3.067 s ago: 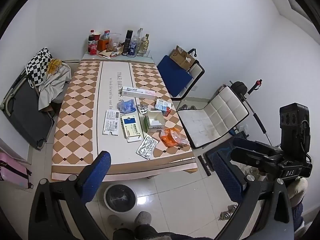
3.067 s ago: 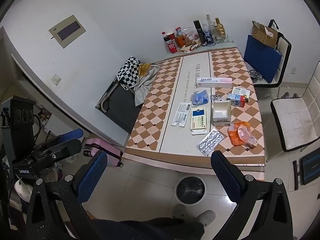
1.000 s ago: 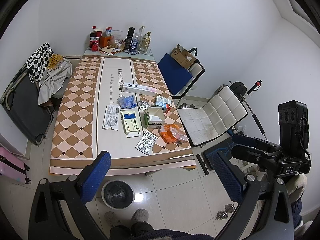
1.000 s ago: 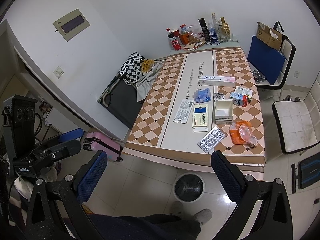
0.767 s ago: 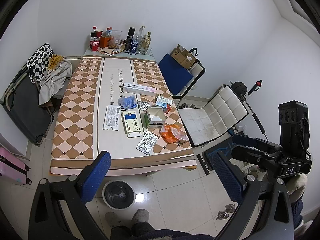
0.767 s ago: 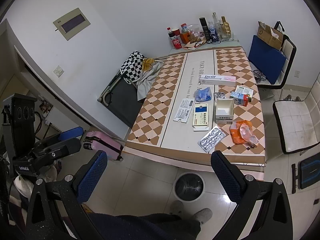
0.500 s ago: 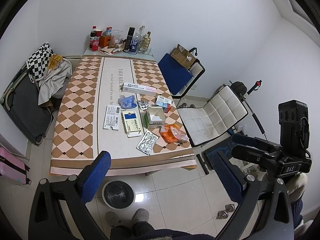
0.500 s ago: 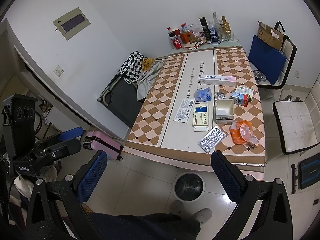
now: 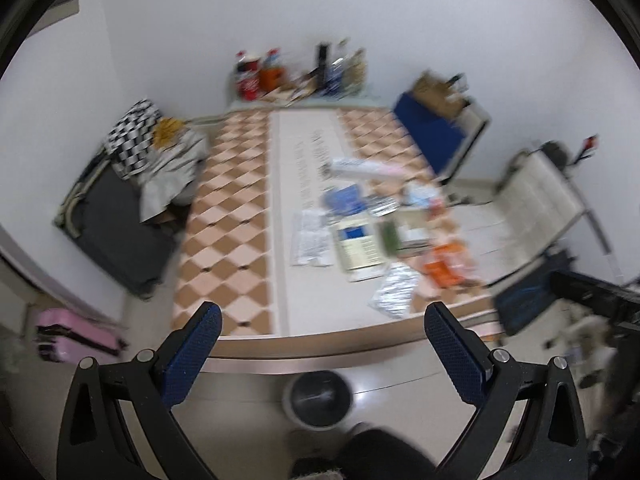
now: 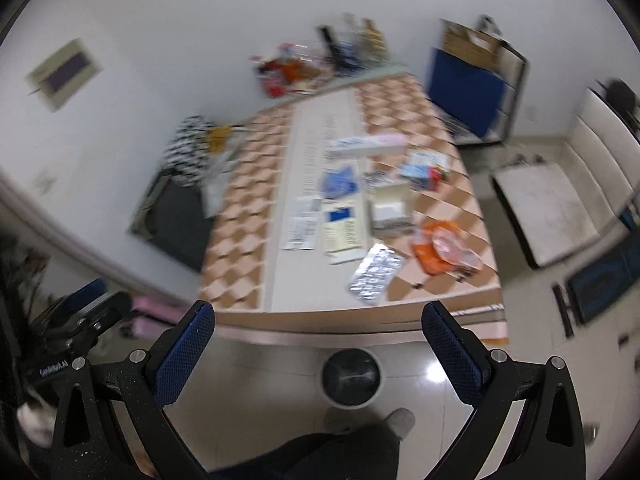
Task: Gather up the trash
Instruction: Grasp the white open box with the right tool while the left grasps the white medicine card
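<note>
Both the left gripper (image 9: 320, 322) and right gripper (image 10: 318, 318) hung wide apart and empty above the bin (image 10: 351, 376), trash was scattered on the table (image 10: 288, 300), so lowering squarely onto the nearest foil pack (image 10: 375, 274) looked wisest.

One table (image 10: 248, 216) holds one foil blister sheet (image 10: 374, 272), one orange wrapper (image 10: 442, 250) and one long box (image 10: 366, 145); one bin (image 10: 351, 376) stands below.

Blurred packets and wrappers (image 10: 376, 270) litter the checkered table (image 10: 240, 216).
</note>
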`<state>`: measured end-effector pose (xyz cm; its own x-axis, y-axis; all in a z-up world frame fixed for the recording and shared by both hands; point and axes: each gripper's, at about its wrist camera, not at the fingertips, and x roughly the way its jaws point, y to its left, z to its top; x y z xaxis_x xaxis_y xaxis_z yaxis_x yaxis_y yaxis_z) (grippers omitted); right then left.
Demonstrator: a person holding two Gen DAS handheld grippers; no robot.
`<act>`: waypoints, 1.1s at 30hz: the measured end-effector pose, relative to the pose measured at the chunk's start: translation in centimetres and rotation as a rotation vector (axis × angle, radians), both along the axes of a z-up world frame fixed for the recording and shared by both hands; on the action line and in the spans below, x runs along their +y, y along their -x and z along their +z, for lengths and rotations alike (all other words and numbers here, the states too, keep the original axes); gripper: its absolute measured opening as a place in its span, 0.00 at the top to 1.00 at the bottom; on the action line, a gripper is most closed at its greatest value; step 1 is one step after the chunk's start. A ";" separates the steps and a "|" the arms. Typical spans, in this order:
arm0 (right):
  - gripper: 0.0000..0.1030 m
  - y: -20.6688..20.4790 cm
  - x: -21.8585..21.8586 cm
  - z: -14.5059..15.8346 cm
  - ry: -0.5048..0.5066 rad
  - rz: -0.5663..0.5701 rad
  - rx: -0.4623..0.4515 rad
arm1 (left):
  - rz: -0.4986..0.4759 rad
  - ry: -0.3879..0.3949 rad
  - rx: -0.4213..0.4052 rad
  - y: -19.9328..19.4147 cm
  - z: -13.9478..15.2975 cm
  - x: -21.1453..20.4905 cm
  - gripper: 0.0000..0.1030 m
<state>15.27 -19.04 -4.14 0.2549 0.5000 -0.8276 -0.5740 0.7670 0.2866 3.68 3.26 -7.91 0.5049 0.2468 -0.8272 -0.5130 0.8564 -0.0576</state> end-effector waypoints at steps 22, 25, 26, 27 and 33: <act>0.00 -27.2 17.5 -26.8 0.458 -0.052 0.235 | 0.127 0.178 0.506 -22.5 -25.5 13.9 0.00; 0.00 -27.7 18.6 -28.2 0.489 -0.031 0.259 | 0.077 0.185 0.543 -24.6 -27.7 14.1 0.01; 0.00 -28.0 18.9 -28.7 0.495 -0.028 0.270 | 0.067 0.186 0.552 -24.9 -28.0 14.1 0.01; 0.00 -28.1 19.2 -29.1 0.500 -0.027 0.277 | 0.054 0.189 0.559 -25.3 -28.4 14.2 0.02; 0.11 -28.6 20.6 -31.1 0.522 -0.007 0.305 | 0.018 0.238 0.533 -25.9 -28.4 14.5 0.20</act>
